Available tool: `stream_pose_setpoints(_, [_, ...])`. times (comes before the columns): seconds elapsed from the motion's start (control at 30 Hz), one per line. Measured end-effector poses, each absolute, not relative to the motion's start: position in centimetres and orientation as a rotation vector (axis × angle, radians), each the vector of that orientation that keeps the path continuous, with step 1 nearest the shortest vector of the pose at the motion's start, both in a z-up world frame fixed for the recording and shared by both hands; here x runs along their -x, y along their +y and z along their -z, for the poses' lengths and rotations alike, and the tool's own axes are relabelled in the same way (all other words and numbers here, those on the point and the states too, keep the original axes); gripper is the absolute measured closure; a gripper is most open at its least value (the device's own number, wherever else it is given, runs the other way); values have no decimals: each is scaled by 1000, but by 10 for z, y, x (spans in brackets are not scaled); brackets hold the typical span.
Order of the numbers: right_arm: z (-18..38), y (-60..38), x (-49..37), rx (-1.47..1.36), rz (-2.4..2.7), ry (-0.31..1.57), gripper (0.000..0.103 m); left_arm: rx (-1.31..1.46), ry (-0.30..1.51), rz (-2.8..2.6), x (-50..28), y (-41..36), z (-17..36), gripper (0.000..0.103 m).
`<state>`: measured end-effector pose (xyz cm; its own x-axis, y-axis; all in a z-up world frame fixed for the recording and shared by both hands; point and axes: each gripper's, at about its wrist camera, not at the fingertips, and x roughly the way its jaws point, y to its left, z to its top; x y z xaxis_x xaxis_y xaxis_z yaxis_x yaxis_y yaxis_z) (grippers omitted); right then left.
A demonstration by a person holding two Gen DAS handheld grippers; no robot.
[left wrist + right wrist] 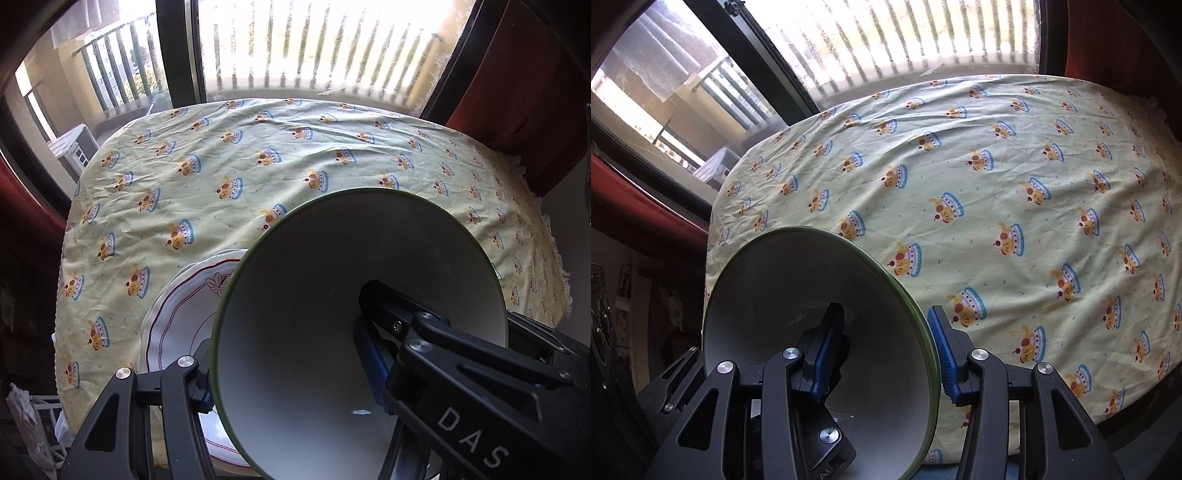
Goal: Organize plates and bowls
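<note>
A white bowl with a green rim [314,295] fills the lower middle of the left wrist view, tilted and held above the table. My left gripper [291,354] straddles its near rim, one finger outside on the left and one inside. Under it lies a stack of white scalloped plates with a red line and flower pattern [177,317]. In the right wrist view the same bowl [768,295] sits at lower left. My right gripper [882,350] is closed on its right wall, one blue pad inside and one outside. The left gripper's black finger shows inside the bowl there.
The table wears a pale yellow cloth with a crown-and-dog print [295,155], which also shows in the right wrist view [1015,184]. A window with balcony railings [314,48] runs behind it, and red curtains [535,92] hang at the sides.
</note>
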<state>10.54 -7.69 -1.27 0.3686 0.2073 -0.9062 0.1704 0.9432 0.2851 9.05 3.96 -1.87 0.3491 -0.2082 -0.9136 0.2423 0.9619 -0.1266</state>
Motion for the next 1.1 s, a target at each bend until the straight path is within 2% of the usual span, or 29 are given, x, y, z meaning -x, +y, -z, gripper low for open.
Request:
stream_pose_setpoints(0.6, [42, -15, -113, -379, 0, 1286, 52, -38, 1295, 310, -99, 89, 49, 41])
stream_pose_setpoints(1.1, [43, -2, -116, -314, 34, 1278, 52, -29, 1273, 320, -100, 96, 50, 39])
